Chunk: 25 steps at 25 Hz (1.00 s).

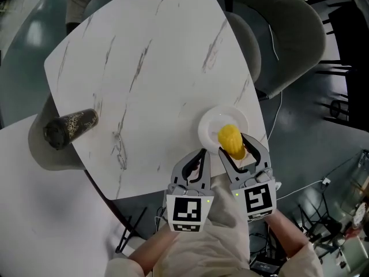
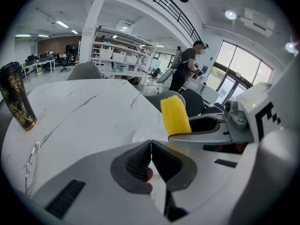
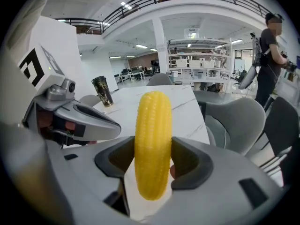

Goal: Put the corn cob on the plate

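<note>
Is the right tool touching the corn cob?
Touching. The right gripper view shows the right tool with both jaws pressed against the corn cob.

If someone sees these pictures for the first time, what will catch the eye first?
The yellow corn cob, gripped upright in the right tongs, over the near rim of the white plate at the marble table's right edge. Next, the dark cup with gold pattern standing at the table's left edge, and the left tongs, shut and empty.
</note>
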Each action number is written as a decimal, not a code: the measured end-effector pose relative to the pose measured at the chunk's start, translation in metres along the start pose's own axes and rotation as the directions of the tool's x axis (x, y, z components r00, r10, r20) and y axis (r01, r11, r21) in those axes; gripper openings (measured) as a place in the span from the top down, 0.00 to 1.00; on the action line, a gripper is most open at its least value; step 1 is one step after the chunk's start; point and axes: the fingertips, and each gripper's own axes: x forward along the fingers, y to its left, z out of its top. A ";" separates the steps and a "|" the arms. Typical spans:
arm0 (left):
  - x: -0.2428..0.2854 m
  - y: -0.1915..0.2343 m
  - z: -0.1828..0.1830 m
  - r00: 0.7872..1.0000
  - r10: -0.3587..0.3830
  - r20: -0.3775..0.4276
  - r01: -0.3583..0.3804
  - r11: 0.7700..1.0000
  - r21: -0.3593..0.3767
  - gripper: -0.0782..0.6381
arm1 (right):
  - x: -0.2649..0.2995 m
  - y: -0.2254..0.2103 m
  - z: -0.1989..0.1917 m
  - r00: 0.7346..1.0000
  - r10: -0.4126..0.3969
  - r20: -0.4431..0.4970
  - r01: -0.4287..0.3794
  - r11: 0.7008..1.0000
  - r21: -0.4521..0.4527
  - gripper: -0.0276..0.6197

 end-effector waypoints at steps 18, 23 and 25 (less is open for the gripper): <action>0.017 0.012 -0.006 0.999 0.007 -0.033 -0.005 0.998 0.067 0.88 | 0.040 0.002 -0.030 0.984 -0.001 -0.181 -0.010 0.998 -0.061 0.59; 0.021 0.021 -0.001 0.999 0.010 -0.039 -0.009 0.999 0.040 0.88 | 0.045 0.001 -0.034 0.972 -0.033 -0.231 0.003 0.992 -0.127 0.59; 0.023 0.021 0.001 0.999 0.005 -0.039 -0.004 0.999 0.040 0.88 | 0.047 -0.002 -0.034 0.969 -0.050 -0.241 0.017 0.990 -0.137 0.59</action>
